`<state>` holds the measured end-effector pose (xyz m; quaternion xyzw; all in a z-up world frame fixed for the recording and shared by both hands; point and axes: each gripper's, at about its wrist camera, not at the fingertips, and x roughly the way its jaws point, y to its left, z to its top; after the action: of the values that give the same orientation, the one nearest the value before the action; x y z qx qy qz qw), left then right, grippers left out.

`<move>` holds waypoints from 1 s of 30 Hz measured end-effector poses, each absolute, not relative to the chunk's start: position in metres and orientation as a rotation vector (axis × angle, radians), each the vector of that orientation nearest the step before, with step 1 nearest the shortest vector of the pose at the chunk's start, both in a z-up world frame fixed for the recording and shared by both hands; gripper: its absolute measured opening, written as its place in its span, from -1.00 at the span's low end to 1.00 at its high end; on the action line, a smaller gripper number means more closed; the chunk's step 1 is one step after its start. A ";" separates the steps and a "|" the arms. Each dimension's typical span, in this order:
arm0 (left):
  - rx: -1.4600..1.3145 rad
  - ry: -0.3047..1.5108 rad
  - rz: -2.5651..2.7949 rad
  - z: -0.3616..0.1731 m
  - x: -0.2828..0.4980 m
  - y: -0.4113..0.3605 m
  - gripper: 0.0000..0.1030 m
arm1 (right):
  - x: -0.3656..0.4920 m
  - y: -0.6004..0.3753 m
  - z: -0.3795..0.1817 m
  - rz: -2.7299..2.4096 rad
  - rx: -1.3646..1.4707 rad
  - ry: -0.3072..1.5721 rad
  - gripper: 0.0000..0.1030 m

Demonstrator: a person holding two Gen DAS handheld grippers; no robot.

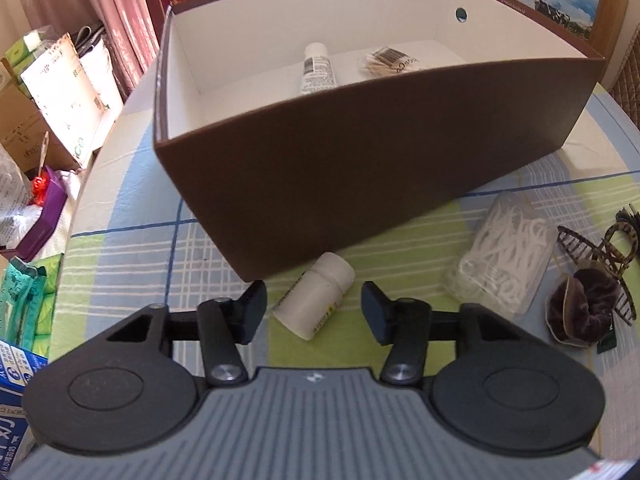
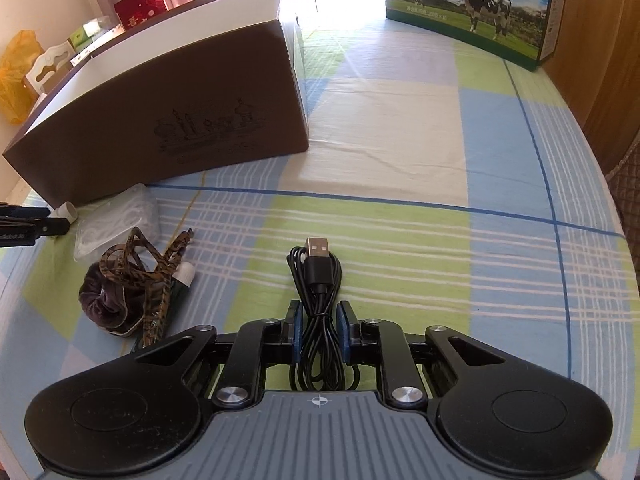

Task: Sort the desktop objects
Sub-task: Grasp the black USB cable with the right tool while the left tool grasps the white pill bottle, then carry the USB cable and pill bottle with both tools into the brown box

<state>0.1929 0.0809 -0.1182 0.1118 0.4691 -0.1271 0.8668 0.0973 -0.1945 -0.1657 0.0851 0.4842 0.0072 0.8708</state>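
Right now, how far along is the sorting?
Done: a white tube and a cotton swab pack lie in the brown box. In hand: right gripper closed around the black USB cable; left gripper open around the white pill bottle. Left: floss pick box, hair claw, scrunchie.

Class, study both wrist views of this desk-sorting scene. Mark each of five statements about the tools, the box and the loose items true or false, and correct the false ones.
1. The right tool has a coiled black USB cable between its fingers. True.
2. The brown box holds nothing. False: a white bottle and a packet of cotton swabs lie inside.
3. The left tool is shut on the white pill bottle. False: it is open, the bottle lying between its fingers.
4. A clear tub of floss picks lies on the tablecloth outside the box. True.
5. The hair claw is inside the box. False: it is on the tablecloth by a dark scrunchie.
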 end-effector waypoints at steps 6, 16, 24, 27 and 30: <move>0.187 1.025 -0.291 -0.121 0.185 0.076 -0.57 | 0.099 -0.195 -0.167 0.019 0.174 1.010 -0.71; 0.177 1.020 -0.270 -0.122 0.187 0.071 -0.56 | 0.102 -0.187 -0.169 0.009 0.106 0.995 -0.71; 0.171 1.024 -0.270 -0.121 0.174 0.065 -0.56 | 0.113 -0.176 -0.174 0.017 0.027 0.966 -0.69; 0.168 1.028 -0.273 -0.121 0.166 0.062 -0.56 | 0.116 -0.174 -0.176 0.030 0.023 0.961 -0.40; 0.174 1.028 -0.277 -0.120 0.159 0.058 -0.56 | 0.119 -0.168 -0.178 0.036 -0.008 0.953 -0.30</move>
<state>0.1592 0.0581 -0.1202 0.0829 0.4894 -0.1320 0.8580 0.1185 -0.1676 -0.1777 -0.0039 0.4587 0.0174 0.8884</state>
